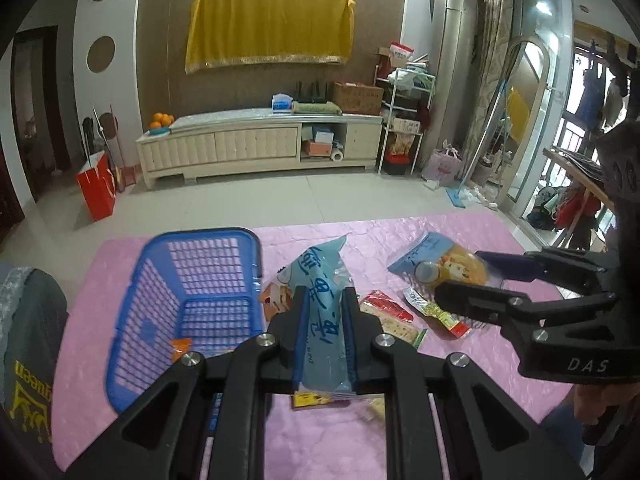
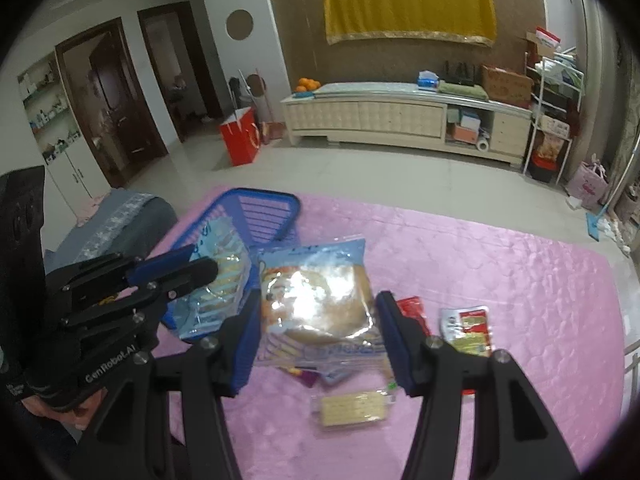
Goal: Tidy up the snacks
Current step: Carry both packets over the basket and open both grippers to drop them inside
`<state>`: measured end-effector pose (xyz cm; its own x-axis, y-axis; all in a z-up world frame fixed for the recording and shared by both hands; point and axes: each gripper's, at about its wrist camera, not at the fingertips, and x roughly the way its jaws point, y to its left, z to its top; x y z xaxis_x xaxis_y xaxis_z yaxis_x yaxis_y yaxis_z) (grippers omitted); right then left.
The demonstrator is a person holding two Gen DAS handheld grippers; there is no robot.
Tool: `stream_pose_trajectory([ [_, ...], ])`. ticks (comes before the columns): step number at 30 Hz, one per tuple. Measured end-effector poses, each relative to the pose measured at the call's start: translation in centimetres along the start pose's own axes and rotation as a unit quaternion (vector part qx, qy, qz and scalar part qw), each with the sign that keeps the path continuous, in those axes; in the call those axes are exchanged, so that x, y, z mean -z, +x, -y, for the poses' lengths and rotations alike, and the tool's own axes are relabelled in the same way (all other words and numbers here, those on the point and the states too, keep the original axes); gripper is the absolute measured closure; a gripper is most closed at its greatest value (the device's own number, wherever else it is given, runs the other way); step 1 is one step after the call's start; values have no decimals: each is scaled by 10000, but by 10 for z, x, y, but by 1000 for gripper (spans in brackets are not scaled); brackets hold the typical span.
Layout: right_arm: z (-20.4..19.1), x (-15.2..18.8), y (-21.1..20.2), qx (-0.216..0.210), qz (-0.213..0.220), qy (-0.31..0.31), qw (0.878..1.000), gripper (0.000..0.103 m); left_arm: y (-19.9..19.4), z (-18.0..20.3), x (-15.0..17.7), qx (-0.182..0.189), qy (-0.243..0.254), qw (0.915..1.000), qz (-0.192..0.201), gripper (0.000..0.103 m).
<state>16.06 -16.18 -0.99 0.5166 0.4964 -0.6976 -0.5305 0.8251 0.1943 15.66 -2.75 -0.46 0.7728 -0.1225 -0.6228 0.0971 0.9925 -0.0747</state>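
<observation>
- Pink quilted cloth covers the work surface, with a tiled living-room floor, a cream TV cabinet and a yellow drape on the wall behind.
- Left wrist view: the left gripper has its blue pads pinched tight on a long light-blue snack bag, which stands up between the fingers. The blue plastic basket sits just to its left, with something orange lying in it.
- Same view: the right gripper reaches in from the right, its fingers spread over a bun packet; a red-and-yellow sachet and a red cracker pack lie between the two tools.
- Right wrist view: the right gripper is wide apart, straddling the clear-fronted bun packet without visibly squeezing it. I judge it is about to close on it.
- Same view: the left gripper holds the light-blue snack bag at the basket's near rim, and a pale wafer pack lies in the foreground, out of the other camera's clear sight.
- Step in hand, as I read it: the left bag is on its way into the basket. Next it needs carrying over the rim and releasing, while the right tool must close firmly but gently, since the bun looks soft and its wrapper slippery.
</observation>
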Motion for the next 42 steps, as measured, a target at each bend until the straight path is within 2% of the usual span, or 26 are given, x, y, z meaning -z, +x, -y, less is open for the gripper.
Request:
stream_pose_trajectory([
  [9, -51, -7, 19, -262, -36, -33, 9996, 42, -33, -47, 6, -30, 161, 9998, 68, 89],
  [17, -85, -13, 47, -312, -125, -159, 9993, 42, -29, -90, 12, -118, 163, 9997, -111, 89],
  [28, -98, -8, 82, -323, -463, -136, 9983, 42, 11, -132, 31, -139, 42, 9985, -520, 89],
  [34, -100, -4, 93, -208, -608, -167, 9978, 42, 22, -141, 34, -7, 33, 9989, -460, 89],
  [40, -103, -5, 87, -205, -556, -153, 9981, 43, 18, -148, 29, -78, -75, 9993, -347, 88],
  [42, -106, -8, 84, -215, -507, -189, 9983, 43, 14, -151, 29, -90, -81, 9994, -328, 83],
])
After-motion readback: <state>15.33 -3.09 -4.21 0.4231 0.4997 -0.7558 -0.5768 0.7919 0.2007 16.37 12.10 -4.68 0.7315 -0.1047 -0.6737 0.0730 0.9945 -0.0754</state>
